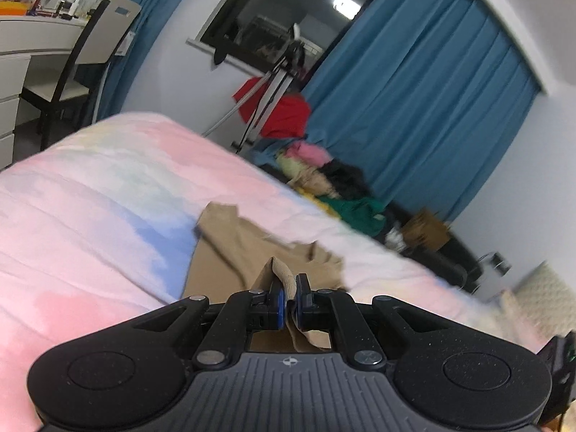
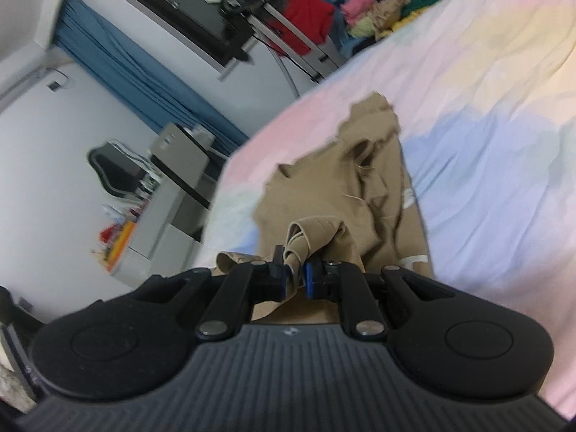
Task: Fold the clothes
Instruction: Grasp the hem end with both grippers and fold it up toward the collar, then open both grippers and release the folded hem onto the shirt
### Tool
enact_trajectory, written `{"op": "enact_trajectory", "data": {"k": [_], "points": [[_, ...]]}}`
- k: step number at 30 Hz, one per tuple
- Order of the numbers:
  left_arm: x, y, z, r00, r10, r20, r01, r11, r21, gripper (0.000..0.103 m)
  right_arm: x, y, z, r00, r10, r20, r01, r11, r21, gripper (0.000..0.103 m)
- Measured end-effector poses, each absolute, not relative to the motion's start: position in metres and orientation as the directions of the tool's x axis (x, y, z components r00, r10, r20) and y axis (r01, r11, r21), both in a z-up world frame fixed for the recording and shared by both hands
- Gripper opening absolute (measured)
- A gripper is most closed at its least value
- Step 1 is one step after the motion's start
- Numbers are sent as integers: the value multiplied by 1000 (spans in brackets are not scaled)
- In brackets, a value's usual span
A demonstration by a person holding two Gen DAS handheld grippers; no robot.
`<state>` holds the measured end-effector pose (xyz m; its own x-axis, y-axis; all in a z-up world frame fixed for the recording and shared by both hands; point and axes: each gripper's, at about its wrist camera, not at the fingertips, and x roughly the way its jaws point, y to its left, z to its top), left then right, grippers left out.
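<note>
A tan garment (image 1: 230, 252) lies crumpled on the pastel bedspread (image 1: 90, 194). My left gripper (image 1: 291, 289) is shut on a ribbed edge of it, and the cloth rises in a peak between the blue pads. In the right wrist view the same tan garment (image 2: 374, 180) stretches away over the bedspread (image 2: 486, 126), wrinkled and bunched. My right gripper (image 2: 295, 273) is shut on a rolled, ribbed fold of the cloth. Both views are tilted and slightly blurred.
Beyond the bed's far edge a pile of coloured clothes (image 1: 334, 187) lies beside a tripod (image 1: 266, 97) draped with a red garment (image 1: 288, 115). Blue curtains (image 1: 432, 100) hang behind. A white desk and chair (image 1: 82, 50) stand at the left. A grey cabinet (image 2: 172, 194) stands off the bed.
</note>
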<state>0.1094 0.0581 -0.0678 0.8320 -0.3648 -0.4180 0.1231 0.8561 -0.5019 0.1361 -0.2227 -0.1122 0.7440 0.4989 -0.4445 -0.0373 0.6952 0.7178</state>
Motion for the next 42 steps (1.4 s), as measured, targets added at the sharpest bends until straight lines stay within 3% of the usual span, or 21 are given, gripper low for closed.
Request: {"op": "enact_trajectory", "data": {"k": [10, 12, 13, 16, 17, 18, 20, 24, 28, 31, 34, 36, 39, 42], "points": [[175, 43, -149, 772, -328, -545, 94, 907, -411, 7, 187, -225, -177, 685, 489, -540, 57, 703, 709, 14], [180, 43, -156, 762, -323, -561, 85, 909, -408, 12, 189, -226, -182, 681, 491, -544, 75, 692, 718, 15], [181, 42, -158, 757, -324, -567, 86, 910, -405, 19, 189, -226, -182, 682, 493, -540, 75, 687, 722, 16], [176, 39, -153, 755, -338, -561, 108, 909, -403, 43, 182, -223, -175, 688, 505, -521, 52, 682, 729, 29], [172, 38, -149, 758, -337, -558, 114, 911, -396, 50, 179, -222, -173, 691, 509, -514, 44, 680, 732, 41], [166, 36, -145, 761, -335, -555, 120, 914, -387, 52, 177, -221, -170, 693, 513, -508, 36, 678, 734, 53], [154, 32, -137, 769, -322, -552, 134, 926, -353, 58, 171, -219, -164, 697, 515, -499, 19, 682, 731, 62], [128, 32, -126, 779, -314, -542, 150, 933, -326, 61, 141, -212, -136, 751, 403, -523, -12, 801, 599, 63], [103, 34, -124, 770, -301, -562, 147, 942, -302, 61, 117, -211, -123, 746, 398, -533, -60, 838, 542, 63], [89, 34, -126, 758, -285, -587, 139, 949, -283, 61, 103, -213, -127, 735, 393, -552, -46, 842, 538, 61], [79, 36, -129, 743, -287, -604, 123, 946, -299, 61, 102, -212, -136, 710, 387, -588, -23, 848, 530, 48], [76, 36, -132, 734, -280, -619, 115, 949, -292, 59, 101, -211, -143, 689, 389, -612, -6, 847, 532, 30], [73, 36, -140, 717, -250, -651, 100, 961, -259, 55, 96, -211, -149, 689, 372, -622, 12, 852, 523, 13], [73, 39, -147, 698, -248, -671, 82, 960, -269, 51, 91, -218, -150, 709, 363, -604, 51, 829, 557, 6]]}}
